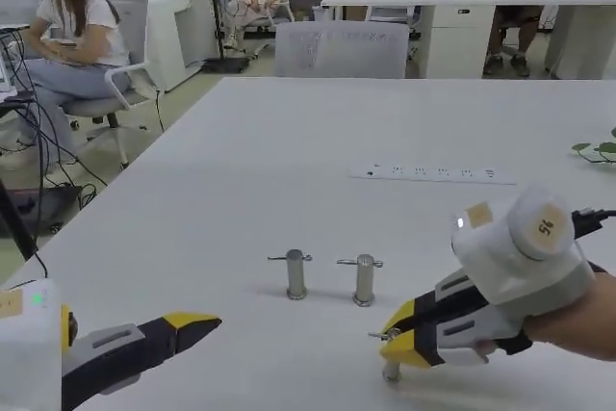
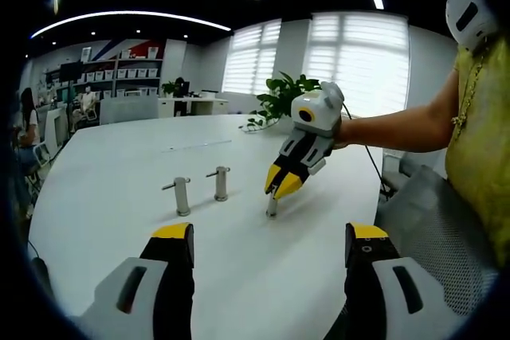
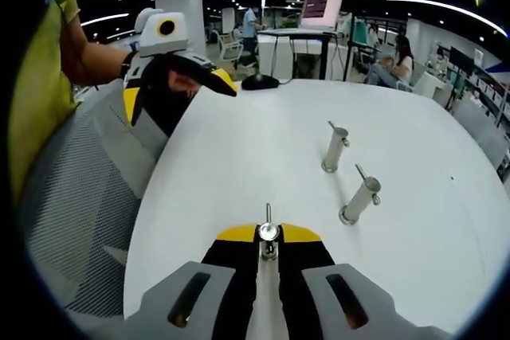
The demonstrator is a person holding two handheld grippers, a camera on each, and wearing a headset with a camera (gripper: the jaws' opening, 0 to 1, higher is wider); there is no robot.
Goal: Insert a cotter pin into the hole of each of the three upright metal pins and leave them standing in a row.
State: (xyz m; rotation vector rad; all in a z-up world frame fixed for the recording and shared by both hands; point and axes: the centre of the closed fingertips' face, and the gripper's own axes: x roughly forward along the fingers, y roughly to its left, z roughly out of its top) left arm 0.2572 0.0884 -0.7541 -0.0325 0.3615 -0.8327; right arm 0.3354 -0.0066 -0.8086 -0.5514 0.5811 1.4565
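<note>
Now, your right hand-held gripper [image 1: 393, 336] sits low over the near right part of the table [image 1: 289, 141]. Its jaws are drawn together on a cotter pin [image 1: 375, 336], whose thin end pokes out past the yellow tips. Directly under those tips the third metal pin [image 1: 391, 370] stands upright on the table. In the right gripper view its round top shows between the closed jaws, with the thin end of the cotter pin running forward beyond it. Whether the cotter pin sits through the hole cannot be told from here.

Just to the left, the middle metal pin [image 1: 364, 281] and the left metal pin [image 1: 296, 276] stand upright side by side, apart from each other. Each has a cotter pin lying across its top. The third metal pin stands a little nearer to you than those two.

Your left hand-held gripper [image 1: 204, 324] hovers over the near left of the table, well apart from the pins. In its own view its jaws are spread wide and hold nothing. Farther back a white power strip [image 1: 433, 173] lies flat on the table.
</note>
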